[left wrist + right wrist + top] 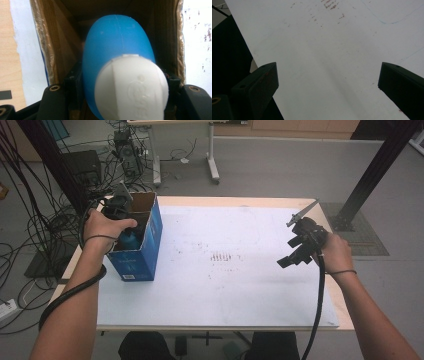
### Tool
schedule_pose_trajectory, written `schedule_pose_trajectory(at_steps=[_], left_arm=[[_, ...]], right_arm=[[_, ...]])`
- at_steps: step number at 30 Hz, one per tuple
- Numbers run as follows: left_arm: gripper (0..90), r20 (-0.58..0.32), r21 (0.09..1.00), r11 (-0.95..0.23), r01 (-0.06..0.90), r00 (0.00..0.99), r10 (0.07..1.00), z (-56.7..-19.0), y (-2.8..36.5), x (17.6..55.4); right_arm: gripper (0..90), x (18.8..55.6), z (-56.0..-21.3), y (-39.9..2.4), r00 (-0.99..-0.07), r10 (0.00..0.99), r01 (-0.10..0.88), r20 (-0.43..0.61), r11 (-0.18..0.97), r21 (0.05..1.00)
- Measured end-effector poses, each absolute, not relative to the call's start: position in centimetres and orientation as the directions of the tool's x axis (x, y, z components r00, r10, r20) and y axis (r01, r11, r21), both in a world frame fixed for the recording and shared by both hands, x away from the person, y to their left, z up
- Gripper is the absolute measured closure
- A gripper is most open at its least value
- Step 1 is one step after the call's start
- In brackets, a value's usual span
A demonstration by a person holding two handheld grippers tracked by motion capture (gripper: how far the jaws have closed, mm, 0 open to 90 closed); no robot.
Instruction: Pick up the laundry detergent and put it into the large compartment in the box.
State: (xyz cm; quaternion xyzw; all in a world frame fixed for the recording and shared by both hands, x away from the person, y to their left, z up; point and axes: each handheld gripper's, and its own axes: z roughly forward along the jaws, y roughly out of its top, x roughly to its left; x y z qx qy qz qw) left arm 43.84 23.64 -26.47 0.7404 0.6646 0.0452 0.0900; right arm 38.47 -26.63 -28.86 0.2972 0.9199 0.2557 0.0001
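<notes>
While the left gripper (110,100) is clamped on the blue bottle (117,47), that bottle hangs in the mouth of the cardboard box (142,240).

Its long axis runs down into the box, white cap (131,87) toward the gripper; the base seems not yet seated. Well right of the box, the right gripper (295,251) hovers over the bench (240,285), jaws apart, holding nothing.
</notes>
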Motion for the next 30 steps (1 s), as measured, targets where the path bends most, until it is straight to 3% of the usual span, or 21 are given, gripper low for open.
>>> schedule_pose_trajectory(at_steps=[30], left_arm=[[37.9, -0.064, 0.201, -0.088, 0.976, 0.103, 0.993, -26.58, 23.83, 43.79]], right_arm=[[2.9, 38.61, -28.90, -26.47, -0.822, 0.548, 0.549, 0.153, 0.695, 0.464]])
